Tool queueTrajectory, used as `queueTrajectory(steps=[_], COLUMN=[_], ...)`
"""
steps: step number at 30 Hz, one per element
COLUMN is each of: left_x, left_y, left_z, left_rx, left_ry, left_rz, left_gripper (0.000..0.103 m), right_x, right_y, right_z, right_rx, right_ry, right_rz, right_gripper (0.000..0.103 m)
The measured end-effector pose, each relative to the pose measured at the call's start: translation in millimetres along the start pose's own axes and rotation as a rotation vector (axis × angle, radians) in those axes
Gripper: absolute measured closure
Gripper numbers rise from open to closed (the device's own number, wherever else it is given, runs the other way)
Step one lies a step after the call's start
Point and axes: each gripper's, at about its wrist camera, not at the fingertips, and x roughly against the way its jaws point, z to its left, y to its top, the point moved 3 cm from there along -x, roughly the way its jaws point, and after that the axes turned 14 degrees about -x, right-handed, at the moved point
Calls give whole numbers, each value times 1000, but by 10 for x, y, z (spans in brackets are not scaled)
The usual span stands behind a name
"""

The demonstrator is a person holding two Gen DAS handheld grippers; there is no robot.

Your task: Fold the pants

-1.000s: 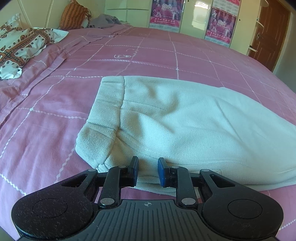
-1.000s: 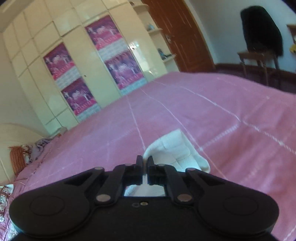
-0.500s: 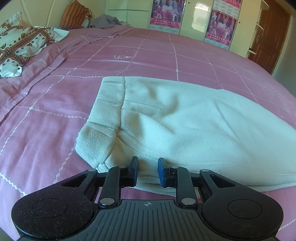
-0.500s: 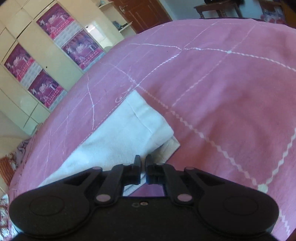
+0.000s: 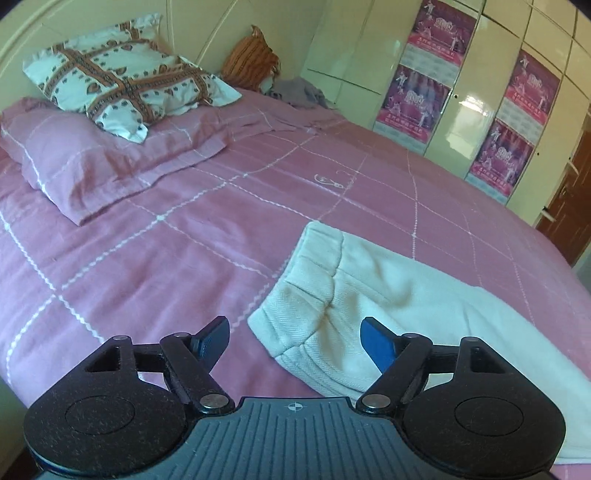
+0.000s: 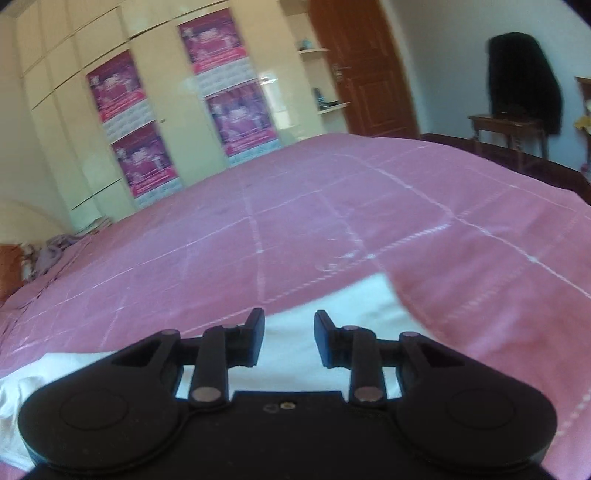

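Pants (image 5: 399, 291) cream-white. Bed cover (image 5: 166, 236) pink, white grid lines. Pillow (image 5: 118, 85) white, brown crossed bands, heart motifs. Posters (image 6: 125, 88) magenta. Door (image 6: 365, 66) reddish-brown.

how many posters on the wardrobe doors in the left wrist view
4: two stacked on one door, upper and lower, and two stacked on the next door to the right, upper and lower. More may lie outside the frame.

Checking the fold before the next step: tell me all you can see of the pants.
The cream-white woven cotton-looking pants lie folded lengthwise on the pink checked bedspread, thick waistband end nearest the left tongs, its corner bunched and creased. Both tongs have just opened; neither the left nor the right tongs grips the cloth.
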Motion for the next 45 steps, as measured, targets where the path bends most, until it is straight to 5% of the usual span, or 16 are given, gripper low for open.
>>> queueTrajectory(steps=[6, 7, 8, 12, 15, 17, 24, 29, 32, 33, 34, 35, 37, 40, 45], left_x=[-444, -515, -592, -587, -628, -658, -134, -346, -713, -741, -715, -676, -570, -501, -865], left_y=[28, 17, -8, -111, -140, -94, 204, 313, 94, 38, 22, 34, 112, 315, 632], left_z=[22, 34, 54, 267, 266, 254, -85, -632, -647, -574, -506, -452, -467, -696, -1527], left_rx=[73, 72, 62, 171, 144, 137, -93, -212, -240, -206, -170, -148, -141, -194, -317], left_ry=[-23, -28, -18, -97, -116, -115, 62, -75, -49, -74, -92, -93, -69, -88, -230], left_rz=[83, 101, 127, 116, 128, 133, 4, 14, 155, 152, 138, 138, 112, 26, -14], left_gripper=[41, 47, 72, 82, 82, 80, 73, 73, 73, 75, 77, 81, 81, 80, 50], right_x=[-707, -802, -884, -1064, -1158, -1271, -825, -846, -1033, -1121, -1159, -1164, -1111, -982, -1101], right_y=[-334, -417, -492, -850, -1056, -1253, -1030, -1040, -1171, -1193, -1146, -1059, -898, -759, -972], right_z=[1426, 1640, 1814, 2250, 2160, 1964, 1876, 1920, 2004, 1936, 1815, 1682, 1498, 1437, 2069], right_rx=[157, 178, 191, 269, 272, 326, 316, 275, 286, 289, 250, 185, 139, 142, 173], right_ry=[256, 276, 296, 284, 196, 78, 105, 174, 142, 71, 50, 30, -12, -17, 142], right_rz=[204, 225, 242, 305, 378, 420, 293, 324, 376, 388, 374, 366, 327, 265, 298], right_gripper=[69, 68, 68, 66, 64, 76, 62, 66, 69, 77, 100, 103, 103, 80, 81])
